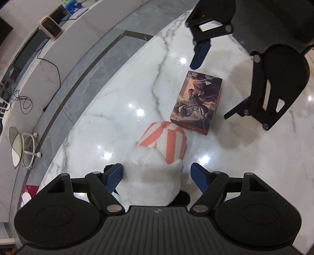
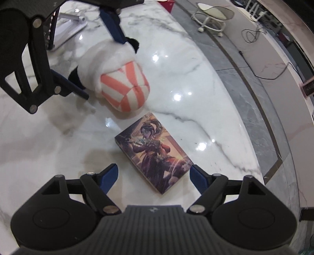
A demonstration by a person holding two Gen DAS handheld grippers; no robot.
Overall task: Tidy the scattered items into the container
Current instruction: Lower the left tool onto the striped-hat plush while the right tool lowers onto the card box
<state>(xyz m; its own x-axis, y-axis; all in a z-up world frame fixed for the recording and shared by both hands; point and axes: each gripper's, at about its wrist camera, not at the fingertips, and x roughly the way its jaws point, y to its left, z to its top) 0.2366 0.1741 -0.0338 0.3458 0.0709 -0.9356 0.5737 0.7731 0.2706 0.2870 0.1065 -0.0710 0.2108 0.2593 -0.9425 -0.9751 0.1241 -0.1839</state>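
Observation:
A white plush toy (image 1: pixel 155 176) with an orange-and-white striped end lies on the marble table (image 1: pixel 117 94). My left gripper (image 1: pixel 157 176) points down over it, open, one blue pad on each side of the white body. Just beyond the striped end lies a flat box (image 2: pixel 155 155) with an illustrated cover. My right gripper (image 2: pixel 154 174) hangs over the box's near end, open, its pads clear of the edges. The left wrist view shows the box (image 1: pixel 198 102) under the right gripper (image 1: pixel 210 91). In the right wrist view the plush toy (image 2: pixel 123 88) sits between the fingers of the left gripper (image 2: pixel 105 68).
A silver stand (image 2: pixel 66 25) rests on the table behind the plush. The table's curved edge (image 2: pixel 225 109) runs close to the box, with grey floor below. A stool on castors (image 2: pixel 212 15), cables and a small pink heater (image 1: pixel 50 26) stand by the wall.

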